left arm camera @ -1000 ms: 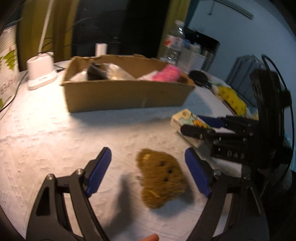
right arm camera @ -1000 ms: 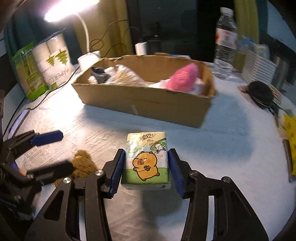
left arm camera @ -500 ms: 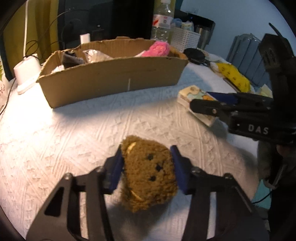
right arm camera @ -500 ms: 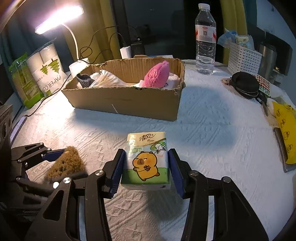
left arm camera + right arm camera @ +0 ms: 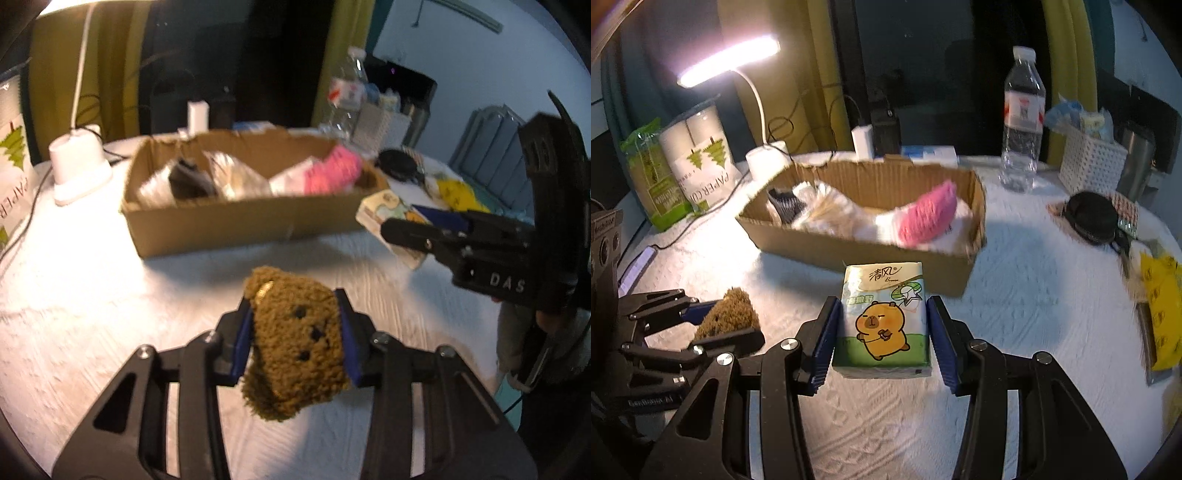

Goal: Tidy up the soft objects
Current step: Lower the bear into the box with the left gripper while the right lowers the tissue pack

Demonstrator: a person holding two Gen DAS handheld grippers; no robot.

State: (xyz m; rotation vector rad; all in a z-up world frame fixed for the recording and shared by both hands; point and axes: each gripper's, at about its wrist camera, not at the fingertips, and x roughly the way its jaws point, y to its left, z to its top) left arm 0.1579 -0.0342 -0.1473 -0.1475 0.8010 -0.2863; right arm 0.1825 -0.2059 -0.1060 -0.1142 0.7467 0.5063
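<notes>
My left gripper (image 5: 297, 338) is shut on a brown plush toy (image 5: 295, 347) and holds it above the white tablecloth; the toy also shows in the right wrist view (image 5: 729, 312). My right gripper (image 5: 884, 332) is shut on a tissue pack with a capybara picture (image 5: 884, 321), lifted just in front of the cardboard box (image 5: 864, 254). The pack also shows in the left wrist view (image 5: 388, 212). The box (image 5: 240, 221) holds a pink knitted item (image 5: 929, 218), a dark item and crinkled white packs.
A desk lamp base (image 5: 77, 168) stands left of the box. Paper roll packs (image 5: 698, 158) stand at far left. A water bottle (image 5: 1021, 122), a white basket (image 5: 1091, 162), a black pouch (image 5: 1091, 218) and a yellow bag (image 5: 1161, 306) lie to the right.
My left gripper closed on the plush toy and lifted it off the cloth. My right gripper raised the tissue pack and brought it closer to the box.
</notes>
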